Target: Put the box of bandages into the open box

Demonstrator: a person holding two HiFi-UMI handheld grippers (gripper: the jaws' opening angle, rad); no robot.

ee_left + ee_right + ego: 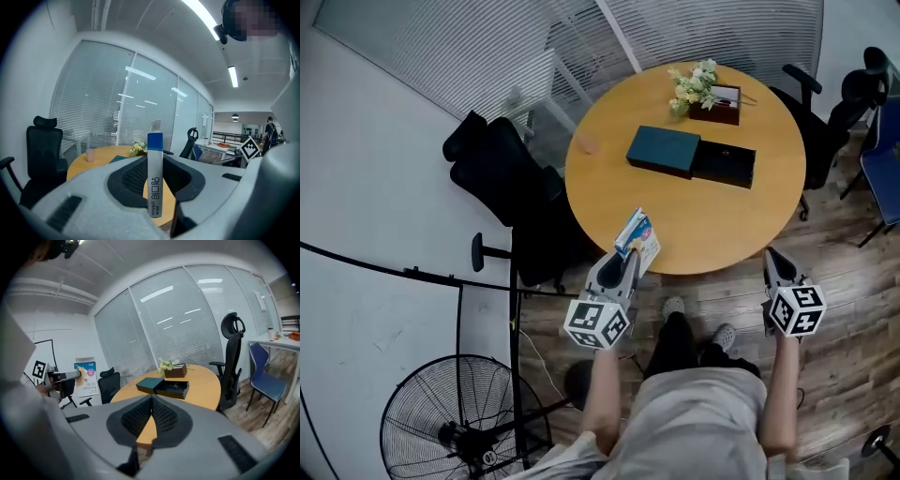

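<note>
Your left claw [629,255] is clamped on the box of bandages [637,236], which stands upright on its narrow edge between the pads, right over the near rim of the round surface [712,230]. Your right claw [772,257] has its jaws pressed together with nothing in them, and it hangs just off the rim, over the wood floor [844,272]. Ahead of the bandages there's a broad stretch of bare wood up to the open box, which sits mid-surface, well in from every edge. Count it off: one open box in two parts, the teal lid [664,150] touching the left side of the black tray [726,164]; one pink cup [587,142] near the left rim; and one pot of flowers [694,86] at the far rim. Around the surface are two black chairs, one tight against the left side [502,178] and one at the right [821,127], plus one blue chair [886,173] beyond it. One fan [450,422] stands on the floor by your left elbow.
</note>
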